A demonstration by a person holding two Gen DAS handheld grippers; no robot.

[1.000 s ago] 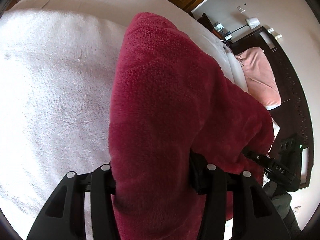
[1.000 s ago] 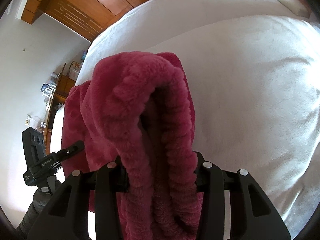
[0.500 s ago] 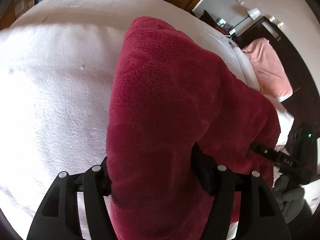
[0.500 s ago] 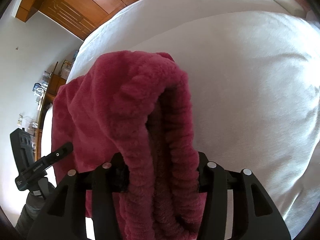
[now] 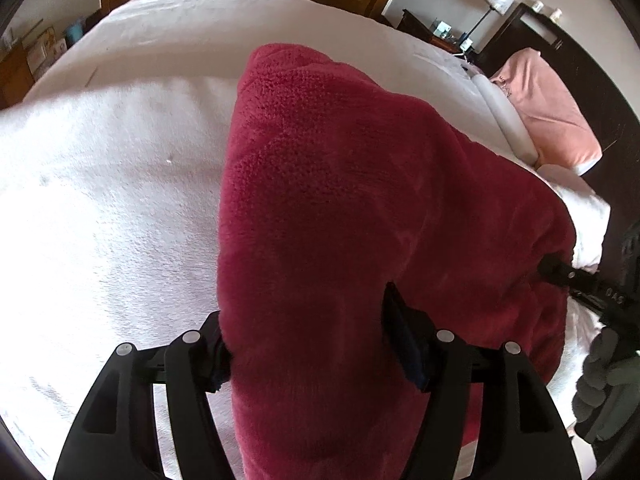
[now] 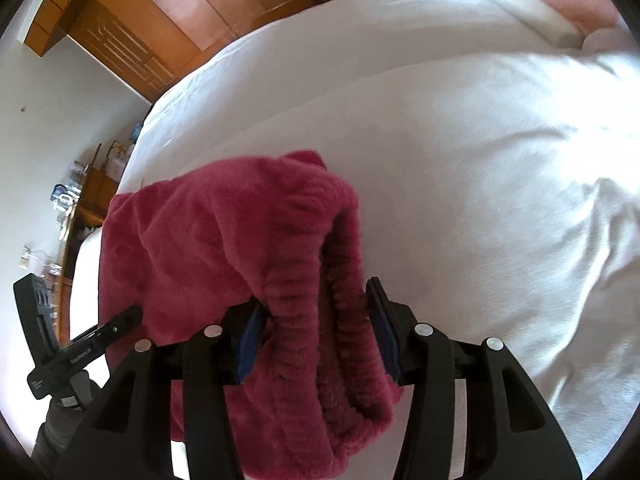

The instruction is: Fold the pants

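Observation:
The pants (image 5: 340, 208) are dark red fleece, draped over the white bed (image 5: 100, 208). My left gripper (image 5: 308, 344) is shut on a thick bunch of the fabric, which hides its fingertips. My right gripper (image 6: 316, 332) is shut on the ribbed elastic waistband (image 6: 296, 296) of the pants (image 6: 224, 232). The right gripper also shows at the right edge of the left wrist view (image 5: 576, 280), at the far end of the cloth. The left gripper shows at the lower left of the right wrist view (image 6: 92, 344).
A white blanket (image 6: 480, 160) covers the bed. A pink pillow (image 5: 548, 108) and a white bolster (image 5: 504, 116) lie at the head. A dark headboard (image 5: 592, 80), a lamp (image 5: 498, 0) and wooden wardrobes (image 6: 160, 20) stand around the bed.
Both grippers have moved with the pants held between them. The fabric sits lower and farther over the bed, and more of the bed and room shows in both views.

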